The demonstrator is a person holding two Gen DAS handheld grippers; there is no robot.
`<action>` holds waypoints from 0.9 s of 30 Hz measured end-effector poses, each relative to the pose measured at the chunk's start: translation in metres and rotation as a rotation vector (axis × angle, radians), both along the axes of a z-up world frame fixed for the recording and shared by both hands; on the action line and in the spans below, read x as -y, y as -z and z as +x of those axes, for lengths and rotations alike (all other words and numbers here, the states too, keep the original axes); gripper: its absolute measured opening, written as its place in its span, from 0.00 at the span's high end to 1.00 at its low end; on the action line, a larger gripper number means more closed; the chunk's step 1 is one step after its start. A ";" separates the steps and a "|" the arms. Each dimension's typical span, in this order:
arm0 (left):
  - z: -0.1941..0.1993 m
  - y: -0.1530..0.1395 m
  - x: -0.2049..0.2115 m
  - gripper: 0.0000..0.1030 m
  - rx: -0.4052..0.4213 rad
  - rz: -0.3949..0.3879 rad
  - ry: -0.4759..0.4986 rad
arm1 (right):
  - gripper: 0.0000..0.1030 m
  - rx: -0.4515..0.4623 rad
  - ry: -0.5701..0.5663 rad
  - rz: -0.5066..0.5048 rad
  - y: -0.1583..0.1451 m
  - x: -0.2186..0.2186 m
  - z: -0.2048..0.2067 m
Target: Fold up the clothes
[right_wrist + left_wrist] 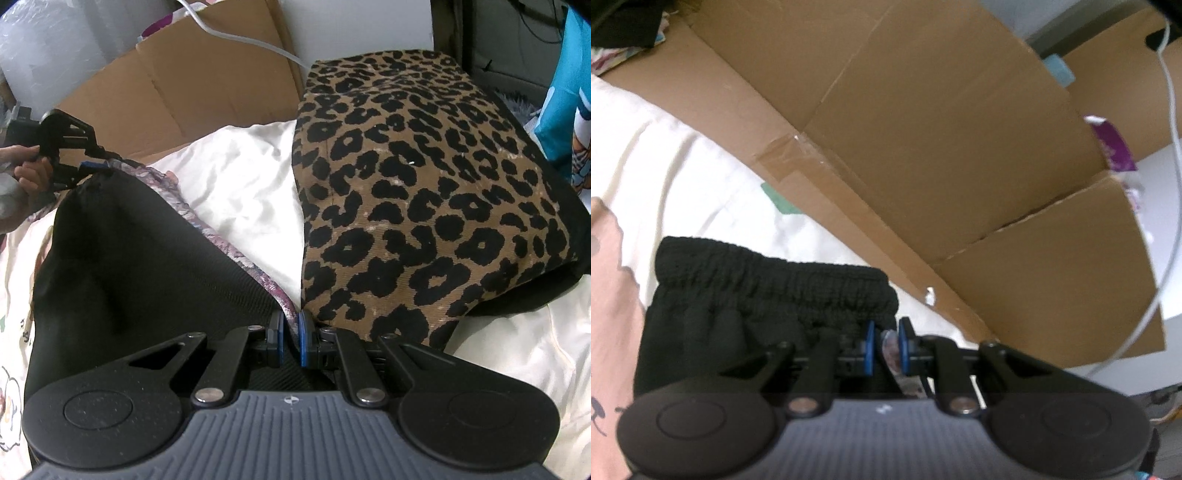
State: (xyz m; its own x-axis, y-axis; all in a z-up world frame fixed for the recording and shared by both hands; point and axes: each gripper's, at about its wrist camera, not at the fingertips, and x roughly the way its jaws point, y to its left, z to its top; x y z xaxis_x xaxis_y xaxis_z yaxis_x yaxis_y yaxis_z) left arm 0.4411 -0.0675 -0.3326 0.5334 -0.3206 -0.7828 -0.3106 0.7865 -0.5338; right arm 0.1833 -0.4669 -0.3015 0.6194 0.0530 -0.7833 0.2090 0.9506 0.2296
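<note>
Two grippers each pinch the same black garment by its edge. In the left wrist view, the left gripper (885, 345) has its blue-padded fingers pressed close on a strip of patterned trim at the garment's side, and the black shorts (738, 317) spread from the fingertips out toward 10 o'clock, their gathered elastic waistband running across the middle of the view from 9 o'clock toward the fingers. The shorts lie on a white sheet (683, 177), with a pink cloth (609, 295) at 8 o'clock and a large cardboard box (942, 147) filling the space from 12 to 3 o'clock. A white cable (1172, 110) hangs at the 2 o'clock edge.

In the right wrist view, the right gripper (291, 339) is closed on the same purplish patterned trim (221, 240), which runs from the fingertips up toward 10 o'clock along the black cloth. The black fabric lies just left of the fingers, filling the area from 8 to 10 o'clock. At its far end, at 10 o'clock, the left gripper shows again, held in a hand (31, 173). A leopard-print cushion (424, 192) sits at 1 o'clock, touching the white sheet beside the trim
</note>
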 end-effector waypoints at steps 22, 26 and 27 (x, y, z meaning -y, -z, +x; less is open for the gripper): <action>-0.036 -0.032 0.025 0.66 0.017 0.116 0.254 | 0.90 0.039 0.004 0.028 -0.022 -0.006 -0.010; -0.029 -0.014 0.035 0.66 -0.009 0.162 0.264 | 0.90 0.018 -0.014 0.031 -0.013 -0.011 -0.005; -0.026 -0.009 0.037 0.66 -0.015 0.169 0.261 | 0.90 0.008 -0.012 0.031 -0.010 -0.011 -0.004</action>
State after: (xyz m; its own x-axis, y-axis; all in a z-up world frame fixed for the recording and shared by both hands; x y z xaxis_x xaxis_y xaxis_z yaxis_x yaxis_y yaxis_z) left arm 0.4146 -0.1047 -0.3232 0.4377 -0.3097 -0.8441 -0.0932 0.9181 -0.3852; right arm 0.1793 -0.4560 -0.2918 0.6247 0.0845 -0.7763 0.1953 0.9456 0.2601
